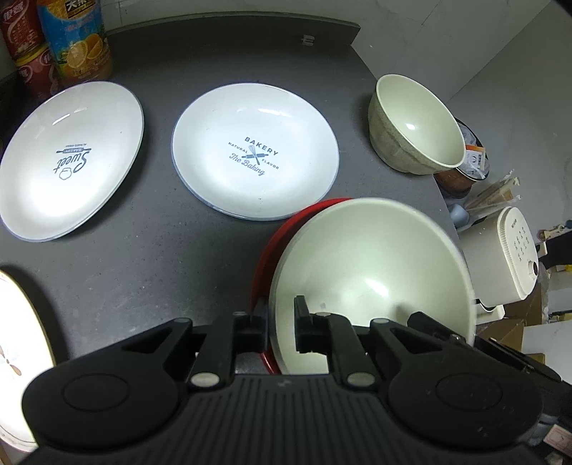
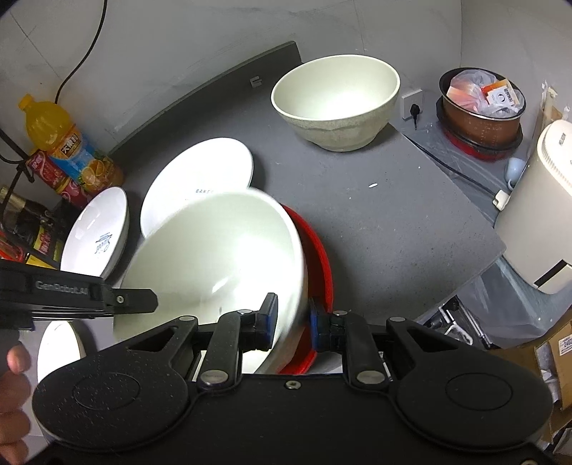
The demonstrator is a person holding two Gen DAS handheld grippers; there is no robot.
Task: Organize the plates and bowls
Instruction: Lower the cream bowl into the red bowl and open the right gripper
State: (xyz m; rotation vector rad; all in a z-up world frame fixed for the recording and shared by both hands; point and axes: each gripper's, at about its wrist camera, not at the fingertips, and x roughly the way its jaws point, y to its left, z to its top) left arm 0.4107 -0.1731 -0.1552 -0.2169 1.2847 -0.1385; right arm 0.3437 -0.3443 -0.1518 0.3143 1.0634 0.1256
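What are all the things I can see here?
Sweet plate: one, white, back left
Bakery plate: one, white, middle
third plate: one, white, near left edge
far bowl: one, cream, back right
near bowl: one, cream, front, over red dish
red dish: one, red, under near bowl
juice bottle: one, orange, back left corner
red cans: two, red, beside it
white appliance: one, white, right of table
left gripper: one, black, fingers astride near bowl's rim
right gripper: one, black, gripping near bowl's rim

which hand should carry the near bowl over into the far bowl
Right: right tongs clamp the near bowl by its rim, far bowl lies ahead; left tongs only straddle the rim loosely.
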